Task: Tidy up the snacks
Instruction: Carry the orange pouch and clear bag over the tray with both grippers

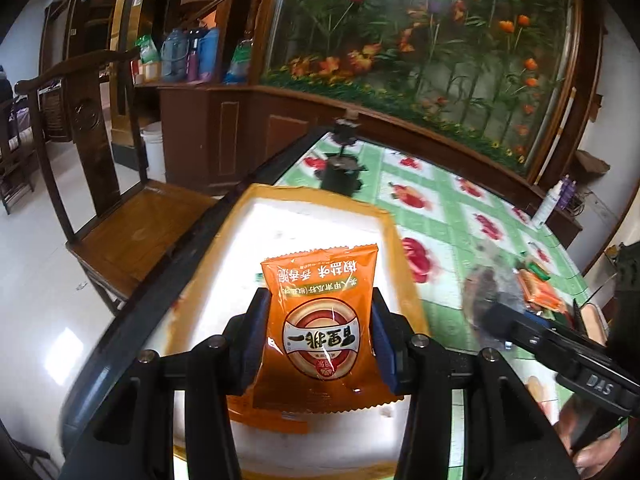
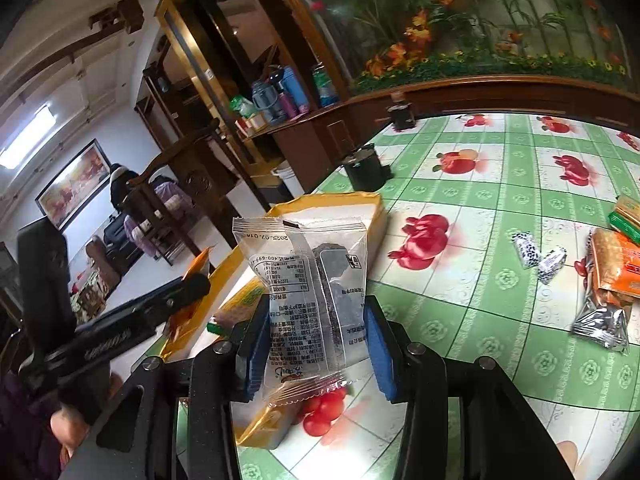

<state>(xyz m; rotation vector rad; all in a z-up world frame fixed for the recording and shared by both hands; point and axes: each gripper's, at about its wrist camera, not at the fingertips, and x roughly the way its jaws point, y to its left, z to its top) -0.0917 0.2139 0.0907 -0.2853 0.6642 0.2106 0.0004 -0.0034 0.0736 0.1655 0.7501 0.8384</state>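
showing things the other misses, the right wrist view is taking in a loose pile of snacks [image 2: 608,276] lying on the green checked tablecloth [image 2: 480,312] at 3 o'clock, while the left wrist view is catching that pile only as a blur at 4 o'clock and is giving the fuller look into the yellow-walled foam tray [image 1: 396,240] below. the left gripper [image 1: 318,340] is clamping an orange snack packet [image 1: 322,328] between its blue pads [image 1: 256,344], one on each side edge. the packet is standing with its long axis running 6 to 12 o'clock, print upside down, above the tray. the right gripper [image 2: 314,344] is pinching a clear wrapped snack [image 2: 308,300] the same way, long axis 6 to 12, seam side facing the camera, over the tray's right rim.
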